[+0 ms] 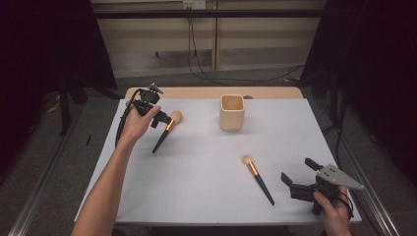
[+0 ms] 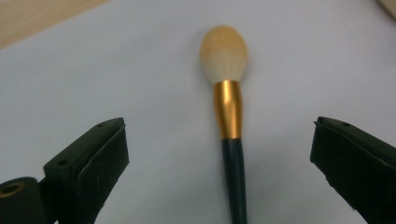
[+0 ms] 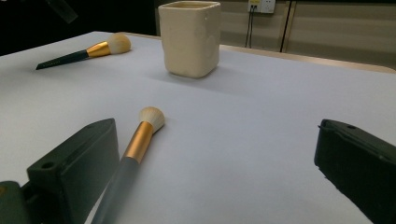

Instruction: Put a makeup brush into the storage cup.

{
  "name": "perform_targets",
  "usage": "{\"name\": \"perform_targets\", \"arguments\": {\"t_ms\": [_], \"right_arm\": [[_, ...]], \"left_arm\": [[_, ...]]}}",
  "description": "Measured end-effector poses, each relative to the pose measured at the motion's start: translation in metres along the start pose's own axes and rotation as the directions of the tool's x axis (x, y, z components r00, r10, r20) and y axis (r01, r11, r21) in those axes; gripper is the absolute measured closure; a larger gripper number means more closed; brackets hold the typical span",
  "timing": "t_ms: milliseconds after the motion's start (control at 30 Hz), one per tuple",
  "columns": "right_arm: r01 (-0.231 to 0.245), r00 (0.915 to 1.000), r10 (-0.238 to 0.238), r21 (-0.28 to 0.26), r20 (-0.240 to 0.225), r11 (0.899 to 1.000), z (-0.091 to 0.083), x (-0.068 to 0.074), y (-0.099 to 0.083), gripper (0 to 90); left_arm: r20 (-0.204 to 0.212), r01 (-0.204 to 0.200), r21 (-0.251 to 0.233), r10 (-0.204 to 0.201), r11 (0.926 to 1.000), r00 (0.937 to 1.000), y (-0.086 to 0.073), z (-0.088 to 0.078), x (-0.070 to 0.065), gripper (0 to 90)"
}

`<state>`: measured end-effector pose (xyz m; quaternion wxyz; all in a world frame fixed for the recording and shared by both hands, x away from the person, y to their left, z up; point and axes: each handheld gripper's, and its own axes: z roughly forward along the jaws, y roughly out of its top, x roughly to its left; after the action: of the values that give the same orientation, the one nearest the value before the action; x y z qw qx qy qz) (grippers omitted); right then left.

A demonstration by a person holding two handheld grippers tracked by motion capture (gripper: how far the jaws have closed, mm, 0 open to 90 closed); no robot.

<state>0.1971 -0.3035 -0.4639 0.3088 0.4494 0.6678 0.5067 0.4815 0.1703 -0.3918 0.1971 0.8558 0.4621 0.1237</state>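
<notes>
Centrally, cream square cup (image 1: 232, 112) upright, interior unseen, two makeup brushes (image 1: 257, 179) outside it

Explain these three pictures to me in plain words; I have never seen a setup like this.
A person sits at a table covered with a white sheet, holding a black two-jaw tool in each hand. One picture looks down from above; each of the other two comes from a camera riding on one tool. On the sheet stand a cream square cup and lie two dark-handled, gold-banded makeup brushes. The left hand-held gripper is open around the far-left brush, not yet gripping. The right hand-held gripper is open, empty, beside the nearer brush.
</notes>
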Motion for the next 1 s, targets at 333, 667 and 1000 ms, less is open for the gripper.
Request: {"name": "perform_targets", "arguments": {"t_ms": [333,667,1000], "right_arm": [[0.007,1.0,-0.007,0.005,-0.004,1.0,0.0,0.0,0.0,0.0],[0.006,1.0,-0.006,0.003,-0.007,1.0,0.0,0.0,0.0,0.0],[0.008,0.9999,-0.008,0.005,-0.007,1.0,0.0,0.0,0.0,0.0]], "left_arm": [[0.022,-0.041,0.196,0.037,0.9798,0.9991,0.001,0.02,-0.009,7.0],[0.056,-0.053,0.303,0.037,0.9516,0.9978,0.006,0.037,-0.017,5.4],[0.063,-0.027,0.3,0.008,0.9535,0.998,0.003,0.04,-0.009,5.2]]}}
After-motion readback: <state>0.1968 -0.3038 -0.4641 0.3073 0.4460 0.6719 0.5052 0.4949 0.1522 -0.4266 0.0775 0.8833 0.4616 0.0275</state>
